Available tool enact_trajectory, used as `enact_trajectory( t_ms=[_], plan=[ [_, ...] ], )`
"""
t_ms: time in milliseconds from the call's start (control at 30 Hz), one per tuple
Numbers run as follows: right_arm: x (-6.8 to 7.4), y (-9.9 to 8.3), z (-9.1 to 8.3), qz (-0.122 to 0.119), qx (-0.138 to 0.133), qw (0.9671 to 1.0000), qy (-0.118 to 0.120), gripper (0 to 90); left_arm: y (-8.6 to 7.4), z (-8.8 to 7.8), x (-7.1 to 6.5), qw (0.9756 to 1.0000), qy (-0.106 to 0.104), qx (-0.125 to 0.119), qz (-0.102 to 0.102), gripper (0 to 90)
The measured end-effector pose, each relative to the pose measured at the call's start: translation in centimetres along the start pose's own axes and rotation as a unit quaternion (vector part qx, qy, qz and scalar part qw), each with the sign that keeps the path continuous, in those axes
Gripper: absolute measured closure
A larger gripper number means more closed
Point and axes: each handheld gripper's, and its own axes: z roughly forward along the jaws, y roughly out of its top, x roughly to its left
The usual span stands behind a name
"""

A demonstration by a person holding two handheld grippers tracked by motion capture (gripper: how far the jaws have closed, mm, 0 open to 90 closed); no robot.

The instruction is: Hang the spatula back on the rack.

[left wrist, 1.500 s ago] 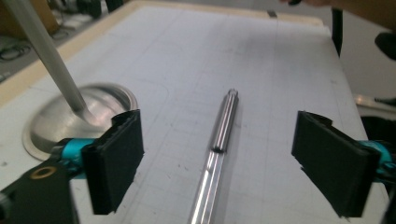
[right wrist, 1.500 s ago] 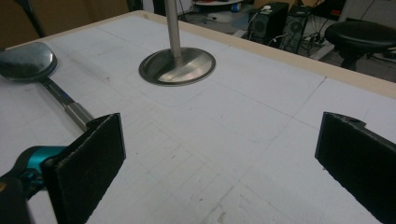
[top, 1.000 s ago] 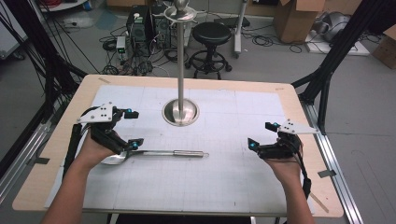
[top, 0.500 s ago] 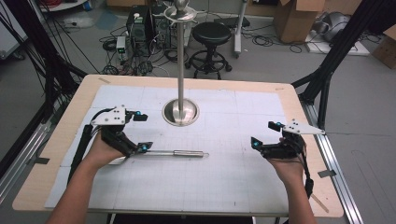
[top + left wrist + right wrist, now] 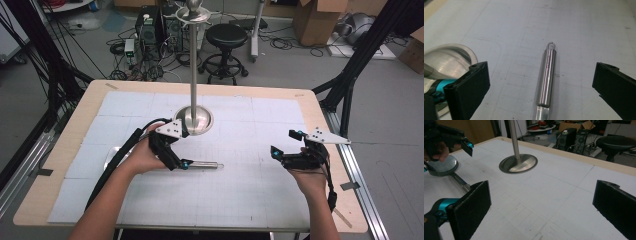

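Observation:
A steel utensil lies flat on the white mat, its round bowl [image 5: 111, 156] to the left and its tubular handle [image 5: 202, 164] pointing right. The handle [image 5: 546, 77] ends in a small hanging loop. My left gripper [image 5: 184, 148] hovers open over the handle, one jaw on each side, touching nothing; in the left gripper view the handle runs up between the gripper's [image 5: 542, 86] jaws. My right gripper [image 5: 284, 142] stands open and empty near the table's right side, well apart from the utensil. In the right gripper view the right gripper [image 5: 544, 207] faces bare mat.
A tall steel pole on a round base [image 5: 196, 120] stands at the table's middle back, just beyond the left gripper. That base [image 5: 449, 60] lies close to the left jaw. The wooden table edge [image 5: 327, 130] runs behind the right hand. A stool, boxes and cables are on the floor beyond.
My left gripper has moved right along the utensil, from over the bowl end to over the handle, and closer to the pole's base. The right gripper has barely shifted.

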Motion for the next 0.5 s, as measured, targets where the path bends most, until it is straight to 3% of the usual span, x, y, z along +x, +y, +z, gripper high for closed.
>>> enact_trajectory(
  t_ms=[100, 267, 433, 500],
  plan=[
    [0.0, -0.2, 0.2, 0.001, 0.006, 1.0, 0.0, 0.7, -0.1, 0.7, 0.0, 0.9999, -0.009, 0.012, 0.002, 2.9],
    [0.0, -0.2, 0.1, -0.002, 0.004, 1.0, -0.001, 0.7, -0.2, 2.3, -0.8, 0.9982, -0.019, 0.055, 0.015, 5.0],
    [0.0, -0.2, -0.1, 0.0, 0.0, 1.0, 0.0, 0.7, 0.2, 2.8, -1.0, 0.9972, -0.022, 0.068, 0.021, 6.5],
    [0.0, -0.2, -0.1, 0.001, -0.001, 1.0, -0.001, 0.7, 0.4, 3.0, -0.9, 0.9963, -0.029, 0.078, 0.02, 11.7]
  ],
)
